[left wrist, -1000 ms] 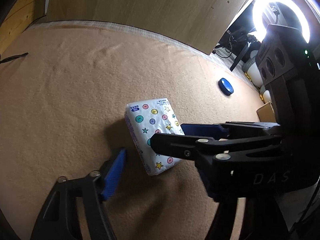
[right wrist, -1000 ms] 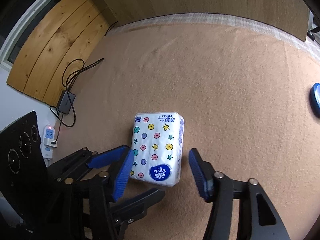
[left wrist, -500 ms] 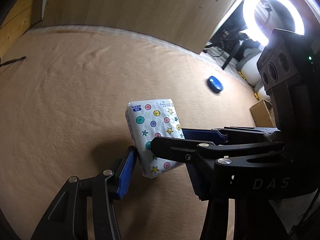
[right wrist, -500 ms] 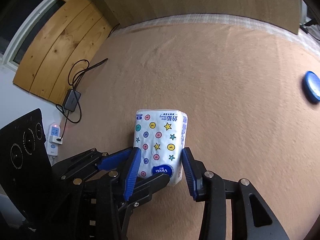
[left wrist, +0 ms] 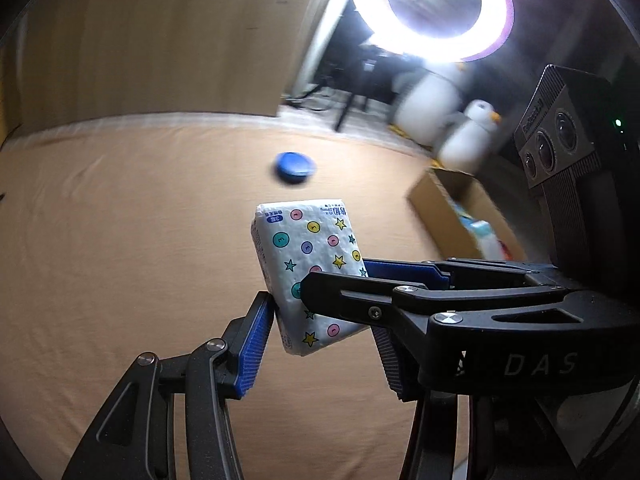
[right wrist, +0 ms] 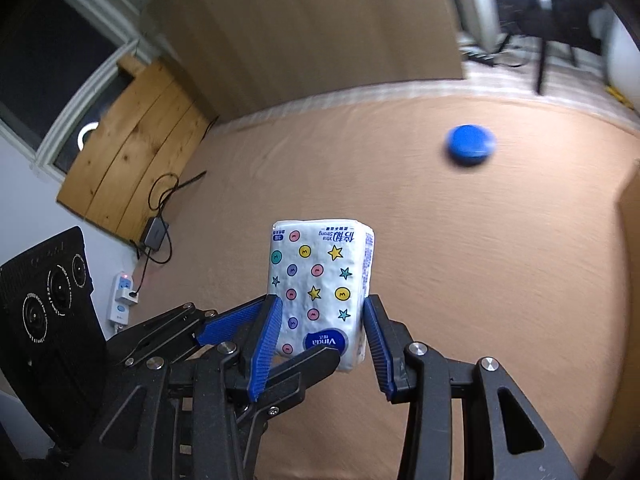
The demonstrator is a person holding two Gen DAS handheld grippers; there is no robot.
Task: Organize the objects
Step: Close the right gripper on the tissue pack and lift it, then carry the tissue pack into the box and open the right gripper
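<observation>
Lifting is the change I read against 1 second ago: the tissue pack (right wrist: pixel 320 288) lay flat on the tan cloth (right wrist: pixel 480 280) then, and now it hangs clear of it, clamped by its 2 long sides between the blue pads of my right gripper (right wrist: pixel 320 332). My left gripper (left wrist: pixel 320 344) sits close under the same pack, 1 pad touching its lower edge, the other finger hidden behind the right gripper's arm, so I cannot tell whether it grips. Both views have swung right, and a cardboard box (left wrist: pixel 452 204) with items already inside has come into sight at the cloth's edge; I judge that is where the pack goes. A blue round lid (right wrist: pixel 470 148) remains on the cloth, well apart. Behind are a wooden panel (right wrist: pixel 132 152), a power strip (right wrist: pixel 124 300) with cables, and a ring light (left wrist: pixel 432 4).
</observation>
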